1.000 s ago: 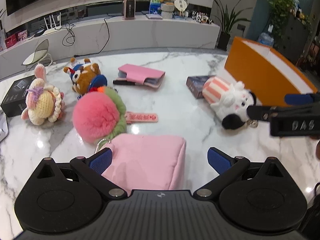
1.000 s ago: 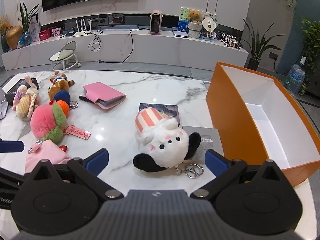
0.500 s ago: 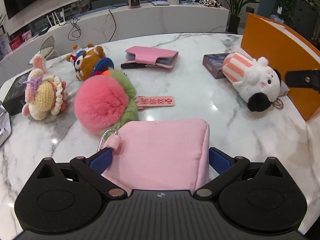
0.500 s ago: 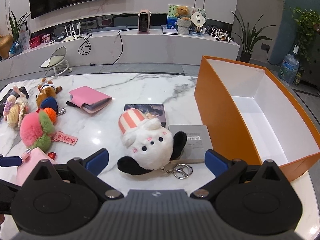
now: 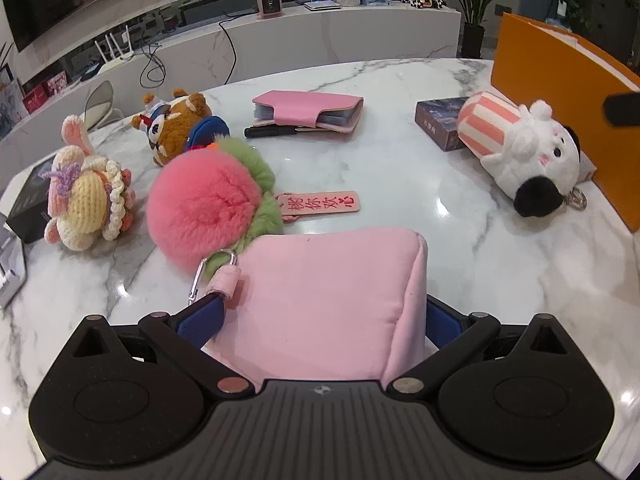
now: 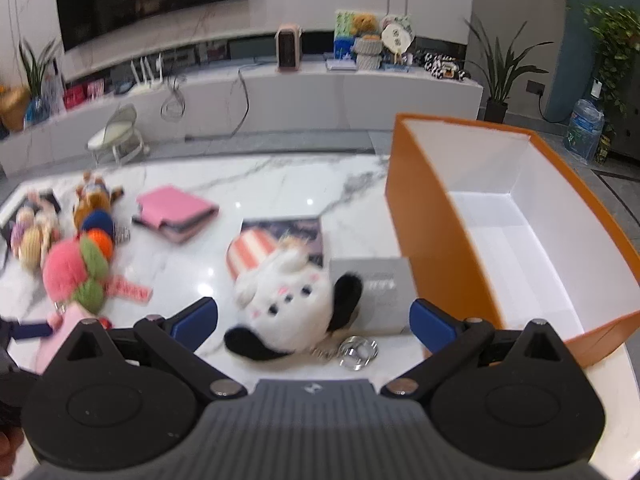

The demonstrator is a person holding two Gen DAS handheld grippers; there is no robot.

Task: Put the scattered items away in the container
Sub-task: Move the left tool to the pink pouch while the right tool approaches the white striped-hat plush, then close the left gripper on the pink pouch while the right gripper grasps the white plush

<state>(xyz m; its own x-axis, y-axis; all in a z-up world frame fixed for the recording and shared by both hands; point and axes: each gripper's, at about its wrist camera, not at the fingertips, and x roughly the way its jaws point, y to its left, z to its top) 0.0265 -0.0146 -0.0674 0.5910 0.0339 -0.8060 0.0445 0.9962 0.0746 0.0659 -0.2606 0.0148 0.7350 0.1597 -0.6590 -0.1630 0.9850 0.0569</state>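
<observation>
My left gripper (image 5: 320,316) is spread wide around a soft pink fabric pouch (image 5: 328,300), its blue pads at the pouch's two sides; I cannot tell whether they press it yet. The pouch lies on the white marble table (image 5: 400,168), touching a fluffy pink-and-green pompom charm (image 5: 208,204). My right gripper (image 6: 312,320) hangs wide open and empty over a white plush animal with a striped pink hat (image 6: 288,292), beside the open orange cardboard box (image 6: 436,248).
</observation>
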